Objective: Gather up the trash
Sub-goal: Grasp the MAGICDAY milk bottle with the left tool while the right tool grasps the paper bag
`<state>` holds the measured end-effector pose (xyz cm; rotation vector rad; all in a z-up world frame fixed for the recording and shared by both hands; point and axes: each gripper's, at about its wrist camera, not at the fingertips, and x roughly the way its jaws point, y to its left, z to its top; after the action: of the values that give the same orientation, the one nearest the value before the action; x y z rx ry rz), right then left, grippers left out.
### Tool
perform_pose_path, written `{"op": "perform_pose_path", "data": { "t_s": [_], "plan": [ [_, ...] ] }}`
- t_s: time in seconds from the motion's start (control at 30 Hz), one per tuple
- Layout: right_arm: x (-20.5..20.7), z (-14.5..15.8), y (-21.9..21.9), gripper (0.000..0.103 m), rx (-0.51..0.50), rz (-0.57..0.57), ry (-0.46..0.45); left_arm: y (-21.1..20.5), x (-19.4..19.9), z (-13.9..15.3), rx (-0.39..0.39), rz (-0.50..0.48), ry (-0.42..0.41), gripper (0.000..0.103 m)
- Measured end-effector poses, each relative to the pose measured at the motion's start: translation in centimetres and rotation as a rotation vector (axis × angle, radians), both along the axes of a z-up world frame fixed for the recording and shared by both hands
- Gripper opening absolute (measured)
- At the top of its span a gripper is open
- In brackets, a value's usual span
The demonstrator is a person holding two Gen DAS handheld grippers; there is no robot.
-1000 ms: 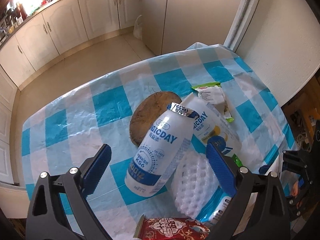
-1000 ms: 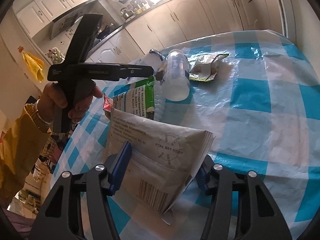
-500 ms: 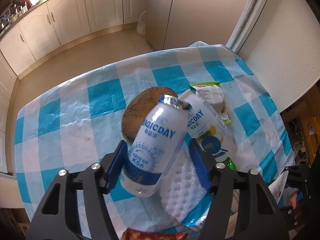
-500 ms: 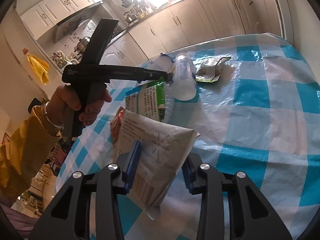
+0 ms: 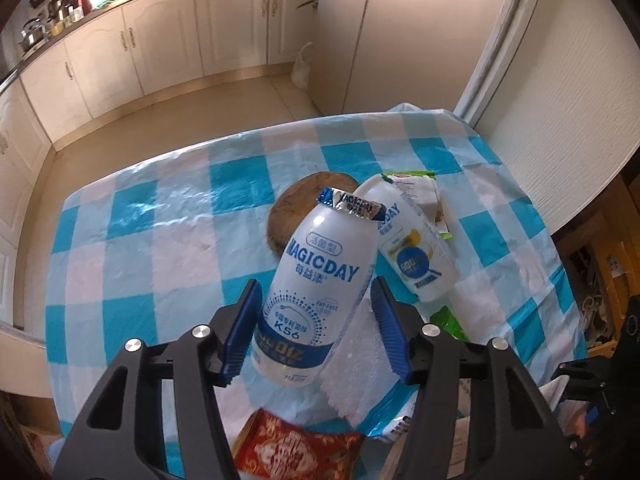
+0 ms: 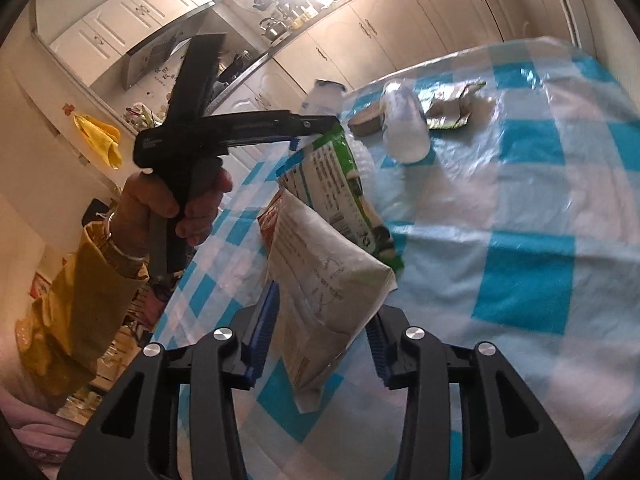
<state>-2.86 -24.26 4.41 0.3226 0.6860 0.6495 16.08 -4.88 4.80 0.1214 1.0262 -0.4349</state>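
Observation:
My left gripper (image 5: 316, 328) is shut on a white MAGICDAY bottle (image 5: 316, 296) with a torn foil lid and holds it tilted above the checked tablecloth (image 5: 160, 232). A second white bottle (image 5: 416, 256) lies on the cloth behind it. My right gripper (image 6: 320, 344) is shut on a grey-white paper bag (image 6: 324, 280), lifted off the table. The left gripper (image 6: 296, 128) and the held bottle (image 6: 324, 94) also show in the right wrist view.
A round brown coconut shell (image 5: 296, 208), a green wrapper (image 5: 420, 196), white foam netting (image 5: 356, 364) and a red packet (image 5: 296, 448) lie on the table. A green snack bag (image 6: 340, 184) stands behind the paper bag. Kitchen cabinets (image 5: 160, 40) lie beyond.
My left gripper closed on the MAGICDAY bottle and lifted it. My right gripper closed on the paper bag and raised it off the table.

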Motion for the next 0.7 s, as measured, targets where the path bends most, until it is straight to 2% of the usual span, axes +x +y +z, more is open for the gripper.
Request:
{"op": "perform_pose_path", "data": {
  "t_s": [0.1, 0.23, 0.43, 0.7],
  "plan": [
    [-0.3, -0.4, 0.3, 0.029, 0.021, -0.002, 0.013, 1.0, -0.8, 0.4, -0.013, 0.023, -0.012, 0.057],
    [-1.2, -0.8, 0.3, 0.023, 0.073, -0.009, 0.027, 2.7, -2.0, 0.8, -0.041, 0.065, -0.026, 0.057],
    [-2.7, -0.6, 0.4, 0.015, 0.129, 0.004, 0.024, 5.4, -3.7, 1.1, -0.091, 0.122, -0.034, 0.057],
    [-4.4, 0.7, 1.7, 0.013, 0.131, 0.005, -0.006, 9.5, -6.6, 1.4, -0.121, 0.189, -0.05, 0.057]
  ]
}}
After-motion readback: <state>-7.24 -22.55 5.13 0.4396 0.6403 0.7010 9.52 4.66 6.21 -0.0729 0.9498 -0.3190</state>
